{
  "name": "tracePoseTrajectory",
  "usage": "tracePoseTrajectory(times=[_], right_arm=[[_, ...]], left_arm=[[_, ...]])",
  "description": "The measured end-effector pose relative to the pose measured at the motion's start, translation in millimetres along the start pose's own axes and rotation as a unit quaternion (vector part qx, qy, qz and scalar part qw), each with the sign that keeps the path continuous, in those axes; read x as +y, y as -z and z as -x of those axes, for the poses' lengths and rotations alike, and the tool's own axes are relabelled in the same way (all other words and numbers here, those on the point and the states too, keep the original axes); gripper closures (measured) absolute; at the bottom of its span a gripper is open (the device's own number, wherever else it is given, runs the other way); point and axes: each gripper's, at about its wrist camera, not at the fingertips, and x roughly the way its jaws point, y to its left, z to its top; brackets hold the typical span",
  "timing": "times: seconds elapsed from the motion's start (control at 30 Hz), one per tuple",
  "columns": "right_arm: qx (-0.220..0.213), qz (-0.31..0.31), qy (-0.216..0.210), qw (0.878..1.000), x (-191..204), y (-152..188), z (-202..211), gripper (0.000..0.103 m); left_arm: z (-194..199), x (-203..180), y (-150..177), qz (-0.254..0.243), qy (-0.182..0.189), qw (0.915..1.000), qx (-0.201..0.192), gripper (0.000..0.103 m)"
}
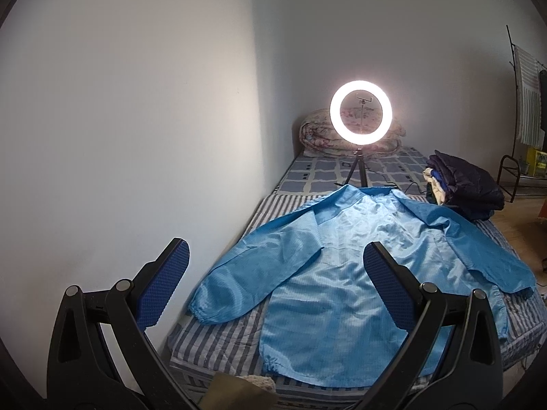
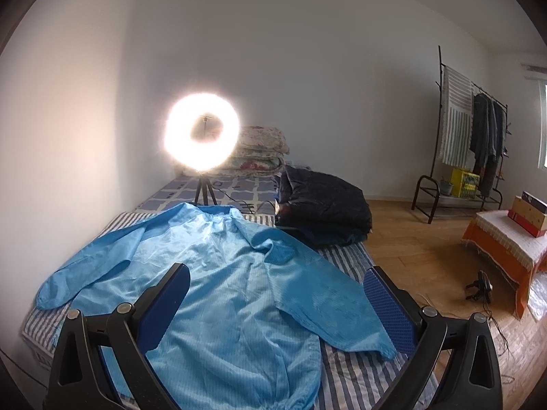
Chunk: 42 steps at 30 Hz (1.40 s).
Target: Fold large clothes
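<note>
Now — blue jacket (image 1: 342,273) flat on striped bed (image 1: 218,338) | left gripper (image 1: 275,285), right gripper (image 2: 277,311) jaws spread — above it, apart

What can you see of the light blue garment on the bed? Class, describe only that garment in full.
The light blue garment is a long-sleeved coat or gown of thin, slightly shiny fabric with fine stripes. It lies spread flat on the striped sheet, collar toward the ring light, both sleeves angled outward, cuffs gathered. It is lightly creased and not yet folded. Its right shoulder lies near the dark folded pile. Neither gripper touches it; both sets of jaws are open above it.
</note>
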Motion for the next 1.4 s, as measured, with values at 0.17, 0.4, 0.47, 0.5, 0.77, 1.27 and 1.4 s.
tracePoseTrajectory(times=[0.17, 0.4, 0.47, 0.5, 0.77, 1.27, 1.4], right_arm=[[-0.023, 0.024, -0.006, 0.999, 13.0, -12.2, -16.8, 0.001], [-0.042, 0.038, -0.078, 0.995, 39.0, -42.7, -55.7, 0.001], [-0.038, 0.051, -0.107, 0.992, 55.0, -52.8, -70.4, 0.002], [-0.034, 0.06, -0.124, 0.99, 65.3, -57.8, -78.8, 0.004], [0.03, 0.137, -0.26, 0.955, 178.6, -74.2, -135.1, 0.021], [0.138, 0.221, -0.435, 0.862, 386.8, -21.0, -169.1, 0.038], [0.22, 0.2, -0.451, 0.842, 418.4, 8.4, -192.4, 0.045]], left_arm=[[-11.5, 11.6, 9.8, -0.008, -0.033, 0.9994, 0.004, 0.0], [-22.6, 36.6, 39.6, -0.01, -0.034, 0.9991, 0.021, 0.0], [-25.4, 48.0, 50.9, -0.004, -0.043, 0.9986, 0.029, 0.0], [-26.6, 53.8, 57.3, 0.001, -0.048, 0.9983, 0.035, 0.0], [-25.3, 89.5, 100.5, 0.019, -0.055, 0.9966, 0.059, 0.0], [-23.9, 141.0, 137.5, 0.064, -0.086, 0.9896, 0.096, 0.0], [-25.0, 152.9, 145.5, 0.087, -0.087, 0.9868, 0.106, 0.0]])
